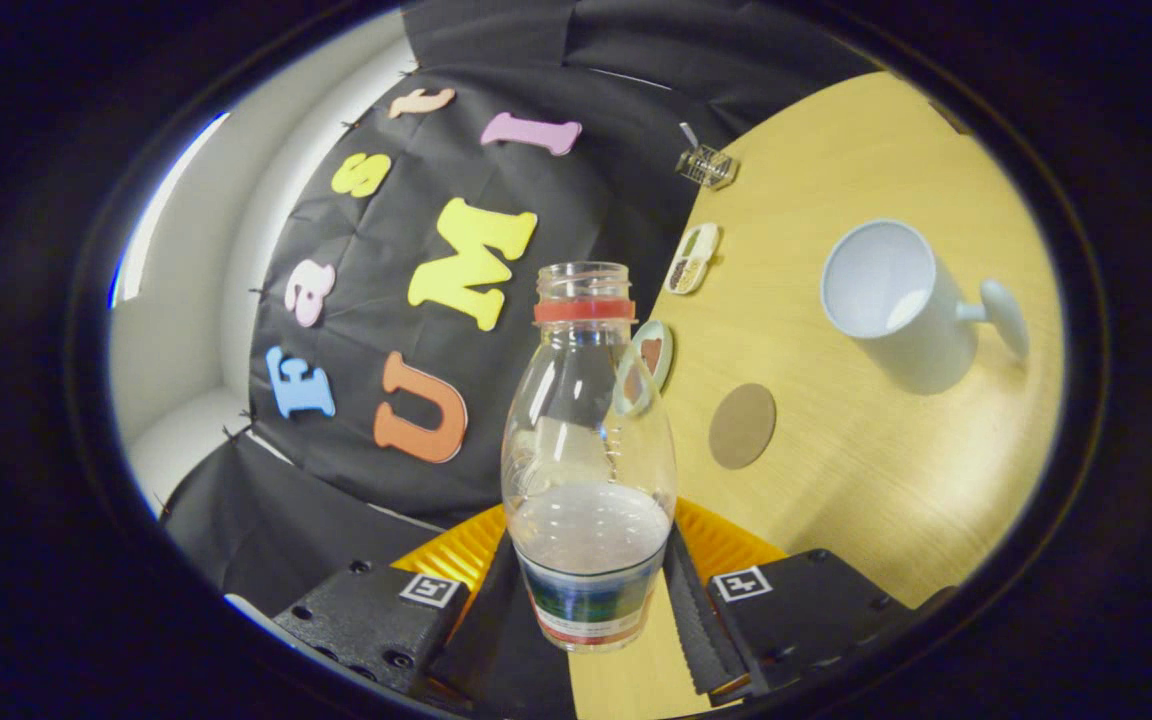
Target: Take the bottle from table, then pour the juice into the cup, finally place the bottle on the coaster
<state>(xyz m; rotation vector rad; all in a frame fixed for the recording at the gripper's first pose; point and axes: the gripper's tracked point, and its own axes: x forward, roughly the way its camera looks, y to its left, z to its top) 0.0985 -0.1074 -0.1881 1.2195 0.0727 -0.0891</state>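
A clear plastic bottle with a red neck ring and no cap stands between my fingers, some pale juice in its lower part. My gripper is shut on the bottle, both fingers pressing its labelled base. The whole view is tilted, so the wooden table slopes away to the right. Beyond the fingers on the table stands a white cup with its handle to the right, its mouth facing me and nothing visible inside. A round brown coaster lies on the table between the bottle and the cup.
A small oval dish and a round ring-shaped object lie near the table's far edge by the black cloth wall. A small clear glass object stands at the table's far corner.
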